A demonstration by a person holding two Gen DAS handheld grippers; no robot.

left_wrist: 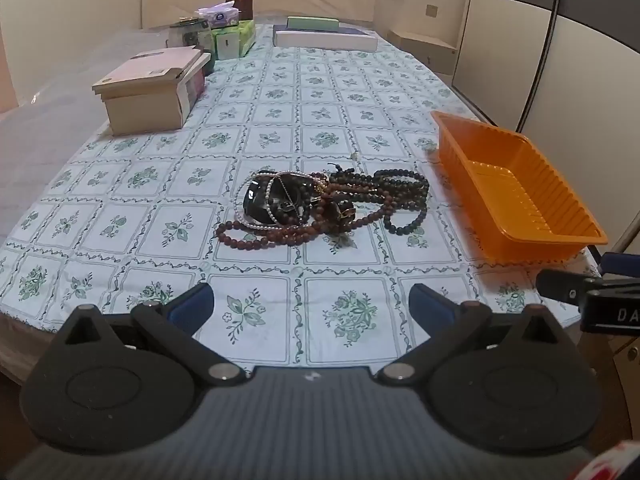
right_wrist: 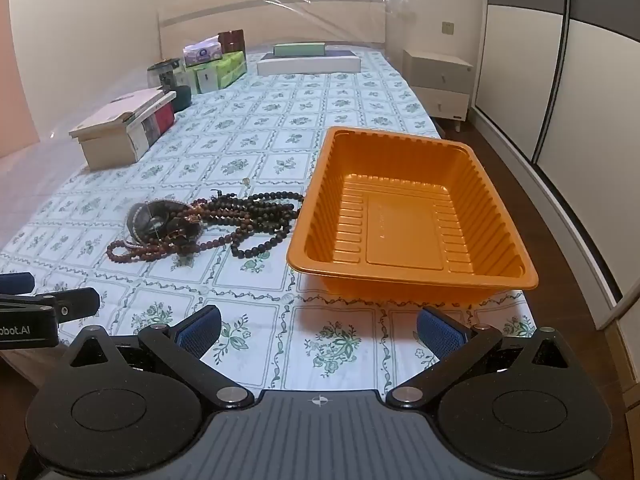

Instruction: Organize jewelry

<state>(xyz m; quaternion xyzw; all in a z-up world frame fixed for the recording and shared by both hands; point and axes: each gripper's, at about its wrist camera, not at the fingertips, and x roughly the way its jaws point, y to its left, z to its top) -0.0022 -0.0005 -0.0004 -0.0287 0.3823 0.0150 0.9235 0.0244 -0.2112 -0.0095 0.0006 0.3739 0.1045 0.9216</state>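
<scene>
A tangled pile of jewelry (left_wrist: pixel 320 206) lies on the floral tablecloth: brown and dark bead strings, a pearl strand and a black watch. It also shows in the right wrist view (right_wrist: pixel 208 222). An empty orange plastic tray (left_wrist: pixel 516 196) stands to its right, near the table's right edge, and fills the middle of the right wrist view (right_wrist: pixel 408 216). My left gripper (left_wrist: pixel 312 308) is open and empty, hovering over the front edge, short of the pile. My right gripper (right_wrist: pixel 320 328) is open and empty, in front of the tray.
A beige cardboard box (left_wrist: pixel 150 90) sits at the left. Tissue packs and a jar (left_wrist: pixel 218 32) stand behind it. Flat white and green boxes (left_wrist: pixel 324 34) lie at the far end. The table's right edge (right_wrist: pixel 524 304) drops to a wooden floor beside wardrobes.
</scene>
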